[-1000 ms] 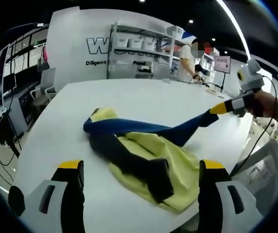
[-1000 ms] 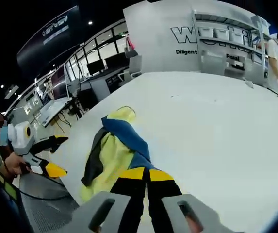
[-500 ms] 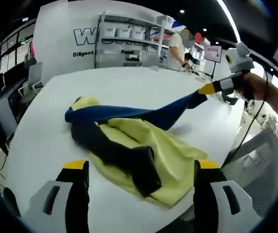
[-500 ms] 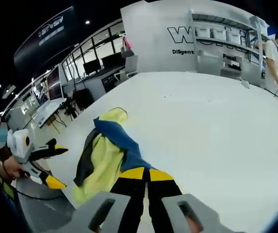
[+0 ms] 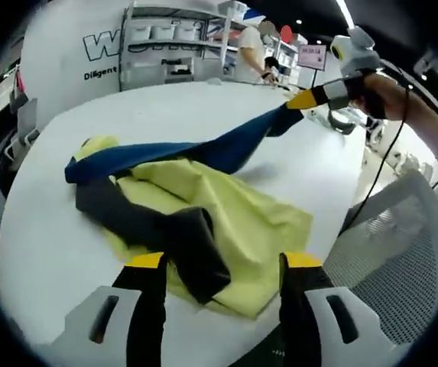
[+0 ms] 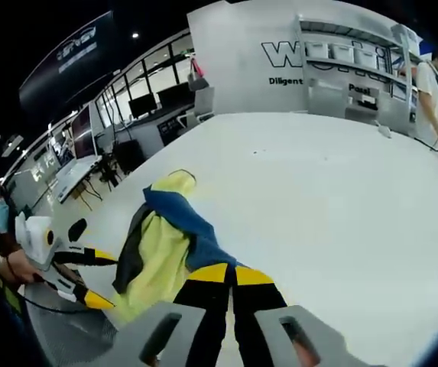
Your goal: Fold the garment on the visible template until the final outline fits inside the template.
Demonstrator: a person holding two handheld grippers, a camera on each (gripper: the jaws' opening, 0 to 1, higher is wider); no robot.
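A yellow garment (image 5: 238, 218) with a black sleeve (image 5: 169, 233) and a blue sleeve (image 5: 219, 149) lies crumpled on the white table (image 5: 43, 252). My left gripper (image 5: 225, 264) is open, its jaws standing over the garment's near edge. My right gripper (image 5: 301, 98) is shut on the cuff of the blue sleeve and holds it stretched out above the table toward the far right. In the right gripper view the shut jaws (image 6: 225, 274) pinch the blue sleeve (image 6: 184, 222). The garment (image 6: 161, 248) bunches beyond them, and the open left gripper (image 6: 100, 279) is at its far side.
A mesh chair (image 5: 390, 267) stands off the table's right edge. Shelving (image 5: 176, 38) and a person (image 5: 249, 53) are beyond the table's far end. Wide bare tabletop (image 6: 341, 199) lies right of the garment. Desks and monitors (image 6: 138, 107) stand at the back left.
My left gripper has come in closer over the garment's near edge. The right gripper still holds the blue sleeve stretched out.
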